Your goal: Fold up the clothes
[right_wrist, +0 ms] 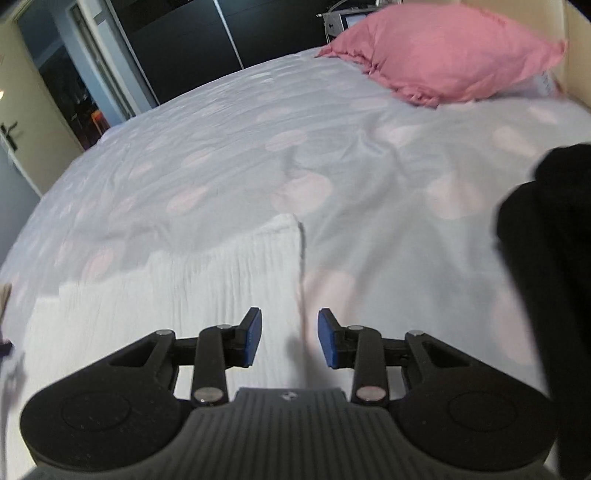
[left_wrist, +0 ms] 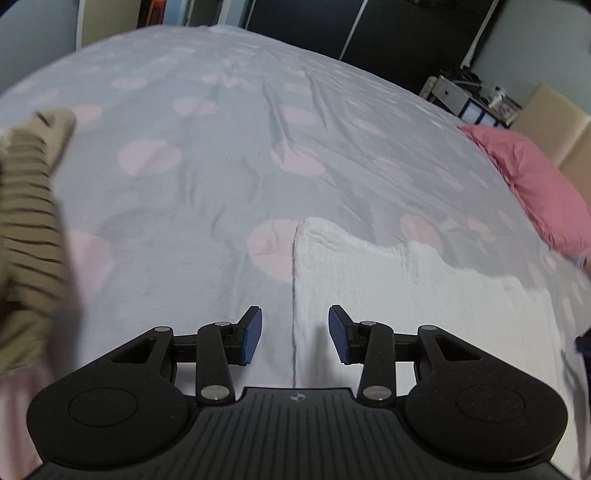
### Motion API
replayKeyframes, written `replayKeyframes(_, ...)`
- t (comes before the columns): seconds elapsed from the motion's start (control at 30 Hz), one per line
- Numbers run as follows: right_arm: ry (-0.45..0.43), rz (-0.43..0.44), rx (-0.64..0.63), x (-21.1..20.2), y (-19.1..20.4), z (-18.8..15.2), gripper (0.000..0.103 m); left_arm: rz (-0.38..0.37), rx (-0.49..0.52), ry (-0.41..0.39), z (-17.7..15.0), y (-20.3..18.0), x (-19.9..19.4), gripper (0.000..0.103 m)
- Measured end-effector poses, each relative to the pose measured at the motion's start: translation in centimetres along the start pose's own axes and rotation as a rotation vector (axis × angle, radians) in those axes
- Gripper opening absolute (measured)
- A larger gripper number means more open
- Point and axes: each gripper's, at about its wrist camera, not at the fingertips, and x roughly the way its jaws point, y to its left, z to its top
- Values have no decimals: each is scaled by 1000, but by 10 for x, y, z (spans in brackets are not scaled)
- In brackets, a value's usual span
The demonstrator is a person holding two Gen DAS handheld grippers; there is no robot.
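- No box, basket or drawer holding clothes shows in either view; the bedspread (left_wrist: 221, 177), grey with pale pink dots, carries everything.
- The white garment (left_wrist: 406, 302) lies flat on the near part of the bedspread, below both grippers.
- The left gripper (left_wrist: 295, 334) hangs above the garment's left edge; its blue pads (left_wrist: 253, 336) stand apart with nothing between them, so the tongs are released.
- The right gripper (right_wrist: 290, 338) hangs above the garment's right edge (right_wrist: 301, 266); its pads (right_wrist: 327, 341) also stand apart, gripping nothing.
- Left wrist view only: a tan striped garment (left_wrist: 27, 236) lies in a blurred heap at the left border of the bedspread, well apart from the white one.
- Left wrist view only: a small shelf unit with clutter (left_wrist: 469, 98) stands beyond the far right side of the bed.
- Right wrist view only: a dark, blurred mass (right_wrist: 546, 258) fills the right border; what it is cannot be told.
- Right wrist view only: an open doorway (right_wrist: 70, 85) shows at the far left.
- Both views: a pink pillow (right_wrist: 447, 55) rests at the far right of the bed, and dark wardrobe doors (left_wrist: 369, 26) stand beyond the far edge.
- The garment's far edge (left_wrist: 369, 236) is wavy, its far corners squared.
- The bedspread between the garment and the far edge is open, creased cloth.
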Motion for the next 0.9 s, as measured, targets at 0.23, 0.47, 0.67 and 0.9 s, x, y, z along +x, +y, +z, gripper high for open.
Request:
replayKeyframes(0.23,6,-12,68,53,-3,24,38,-46,-46,-47,8,11,31,38)
replayKeyframes(0.47,-8,52,112,73,1,38,38,-14,-72,-91,27,4,52,37)
replayKeyframes(0.67,-56,1,2,68,18,45,8,61,14,-164,34,-19,42,2)
replayKeyframes(0.9,-112,-80,-37,55,13,57,7,161,97,-180,52,-25,30,2)
